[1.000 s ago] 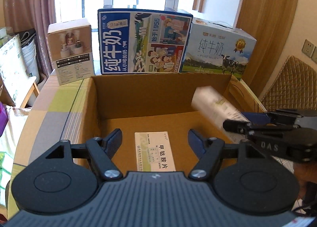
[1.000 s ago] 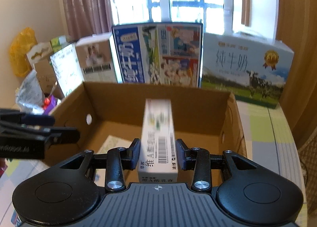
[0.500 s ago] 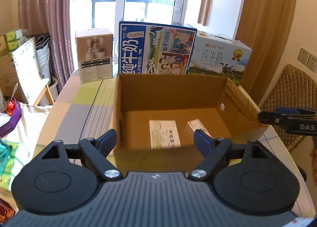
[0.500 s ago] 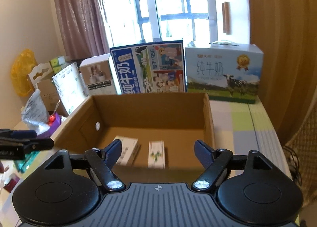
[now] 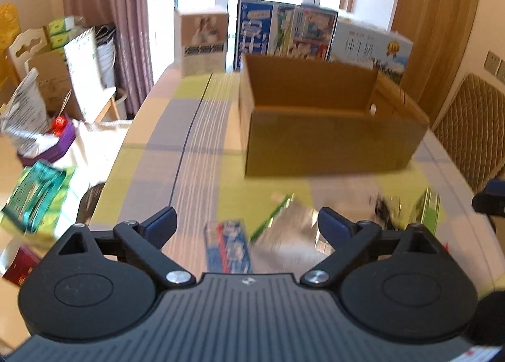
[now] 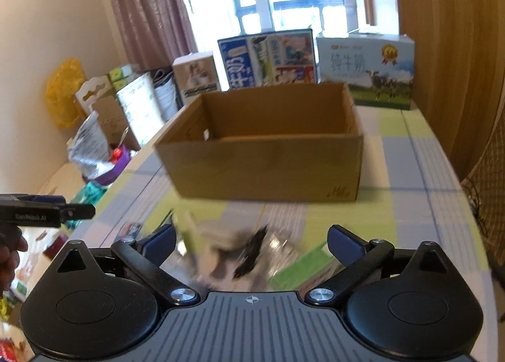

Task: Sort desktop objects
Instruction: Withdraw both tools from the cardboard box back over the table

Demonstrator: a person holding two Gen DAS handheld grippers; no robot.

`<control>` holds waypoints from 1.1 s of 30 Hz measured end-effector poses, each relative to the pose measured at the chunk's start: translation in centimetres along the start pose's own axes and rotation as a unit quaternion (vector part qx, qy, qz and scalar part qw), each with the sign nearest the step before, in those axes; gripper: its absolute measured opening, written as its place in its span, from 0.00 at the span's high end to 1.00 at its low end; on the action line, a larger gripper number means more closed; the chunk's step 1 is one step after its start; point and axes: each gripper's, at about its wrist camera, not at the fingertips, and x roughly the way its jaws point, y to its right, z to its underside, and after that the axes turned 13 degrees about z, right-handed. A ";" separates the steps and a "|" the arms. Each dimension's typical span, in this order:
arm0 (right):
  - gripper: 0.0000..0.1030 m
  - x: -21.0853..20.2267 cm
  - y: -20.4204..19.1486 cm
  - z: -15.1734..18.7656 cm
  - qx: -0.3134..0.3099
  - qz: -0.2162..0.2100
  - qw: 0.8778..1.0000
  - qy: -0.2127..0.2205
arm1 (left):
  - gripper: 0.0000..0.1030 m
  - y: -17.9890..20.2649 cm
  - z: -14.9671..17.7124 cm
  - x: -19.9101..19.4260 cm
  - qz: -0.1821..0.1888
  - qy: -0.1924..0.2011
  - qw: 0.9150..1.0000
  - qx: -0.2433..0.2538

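Currently, left wrist view: left tool (image 5: pixel 247 225) released, nothing between its fingers, hovering over the worktop (image 5: pixel 202 141). Blue packet (image 5: pixel 228 246) lies below it, long axis running away from the camera. Silvery pouch (image 5: pixel 288 235) just beside it, blurred. Cardboard box (image 5: pixel 328 137) well beyond; near wall hides its contents.

Right wrist view: right tool (image 6: pixel 251 240) also released, empty. Items under it are motion-smeared, possibly a clear bag with a green packet (image 6: pixel 303 267). Box interior again hidden.

surface: checked tablecloth table (image 5: pixel 202 128) | on it: cardboard box (image 5: pixel 328 141), blue packet (image 5: pixel 228 246), milk cartons (image 6: pixel 366 68)
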 end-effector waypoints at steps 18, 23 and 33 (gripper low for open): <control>0.03 -3.1 -2.7 3.7 -0.027 -0.032 0.999 -0.023 | 0.08 -0.4 6.4 -2.8 -0.019 -0.040 0.999 -0.030; 0.03 -2.9 -3.2 4.0 -0.033 -0.033 0.999 -0.029 | 0.08 -0.2 6.8 -2.6 -0.014 -0.043 0.999 -0.031; 0.03 -1.8 -4.4 4.3 -0.058 -0.040 0.997 -0.042 | 0.08 -0.4 7.3 -2.0 -0.013 -0.051 0.998 -0.024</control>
